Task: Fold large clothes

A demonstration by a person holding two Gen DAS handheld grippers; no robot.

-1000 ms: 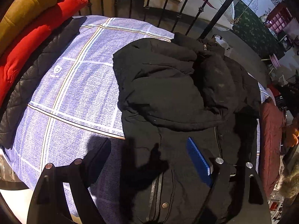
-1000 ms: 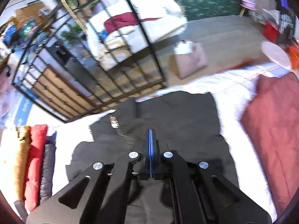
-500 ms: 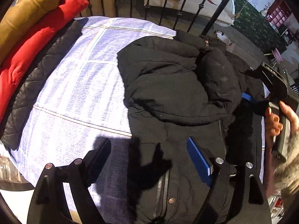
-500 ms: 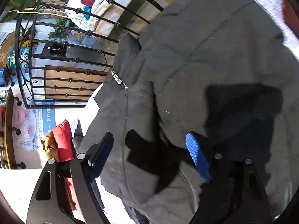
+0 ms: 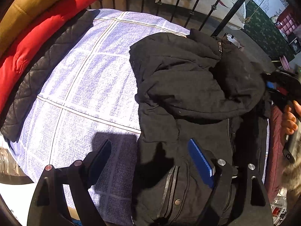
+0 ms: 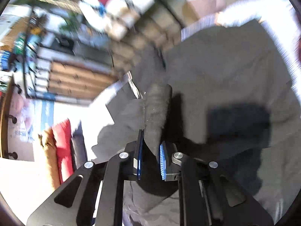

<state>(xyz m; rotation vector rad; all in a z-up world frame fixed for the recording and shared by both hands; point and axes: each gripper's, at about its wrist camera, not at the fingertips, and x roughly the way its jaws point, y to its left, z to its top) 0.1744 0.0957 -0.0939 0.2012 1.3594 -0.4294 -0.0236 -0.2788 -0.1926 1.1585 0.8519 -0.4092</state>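
black padded jacket (image 5: 188, 86) spread in a rumpled heap on the right half of a blue checked bed cover (image 5: 90, 86), matte fabric, thick and puffy, one sleeve folded across the chest. metal zipper pull (image 5: 219, 47) at the collar; snap button (image 5: 177, 201) and leather-trimmed pocket edge near the hem. hem cut off by the lower frame edge; right side lost in deep shadow.

seen from the right wrist, same jacket (image 6: 235, 71) looking grey and washed out, background smeared with motion blur, hardly readable beyond a wooden slatted panel and dark bars.

right gripper (image 6: 151, 156) pinching a raised fold of jacket cloth between blue ribbed pads (image 6: 162, 160), narrow gap filled by the fabric. in the left wrist view, only a black housing and a blue sliver of it (image 5: 278, 84) at the jacket's far right edge, with bare fingertips (image 5: 290, 116) behind; half cut off.

left gripper (image 5: 148, 154) spread wide, empty, hovering over the jacket's lower left edge and cover; one blue pad (image 5: 200, 163) above the black cloth, the other finger dark and in shadow.

stacked along the left: black quilted garment (image 5: 37, 75), red garment (image 5: 37, 37), mustard garment (image 5: 33, 3). black iron railing (image 5: 190, 13) beyond the bed. maroon cloth (image 5: 275, 150) at right, partly hidden.
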